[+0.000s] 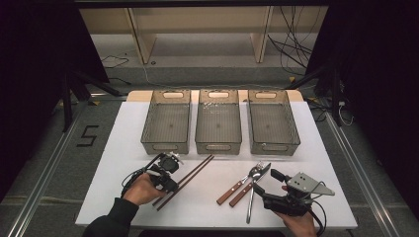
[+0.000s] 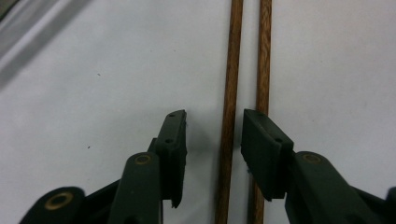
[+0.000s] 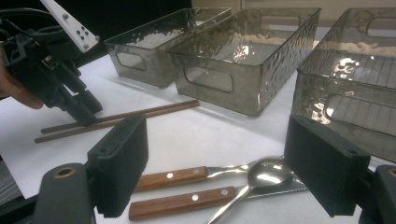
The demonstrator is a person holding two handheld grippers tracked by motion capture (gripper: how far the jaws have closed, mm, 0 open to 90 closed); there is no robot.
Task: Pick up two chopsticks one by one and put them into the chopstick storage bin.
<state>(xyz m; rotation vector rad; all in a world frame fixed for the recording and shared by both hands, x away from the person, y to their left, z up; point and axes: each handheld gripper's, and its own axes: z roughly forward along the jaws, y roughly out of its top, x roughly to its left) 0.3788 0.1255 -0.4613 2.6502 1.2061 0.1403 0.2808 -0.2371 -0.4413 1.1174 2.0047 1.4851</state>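
The left gripper [image 1: 170, 183] was low over the white table [image 1: 123, 148], in the lower left part of the high view, and it straddled the chopsticks [image 1: 195, 171]. These two brown sticks lay side by side on the table, running diagonally from the lower left towards the middle tray [image 1: 218, 143].

In the left gripper view, near the centre of the frame, one chopstick [image 2: 229, 112] stood in the gap between the jaws, while the second chopstick [image 2: 264, 60] ran under the right jaw and partly behind it. The jaws were half open and the pads did not yet press on any wood, so nothing was held.

To do this step well, I judged that the gripper should first move a little towards the right of its own view, so that both sticks come between the pads. Otherwise the right pad could land on top of the second stick and push it away, or only one stick would be lifted. The pads should also go down almost to the table before closing, because the sticks are thin and round and could roll out.

The right gripper [image 1: 264, 185] waited in the lower right of the high view with its jaws wide open and empty, over the spoon [image 3: 266, 175] and the two wooden-handled pieces of cutlery [image 3: 182, 189].
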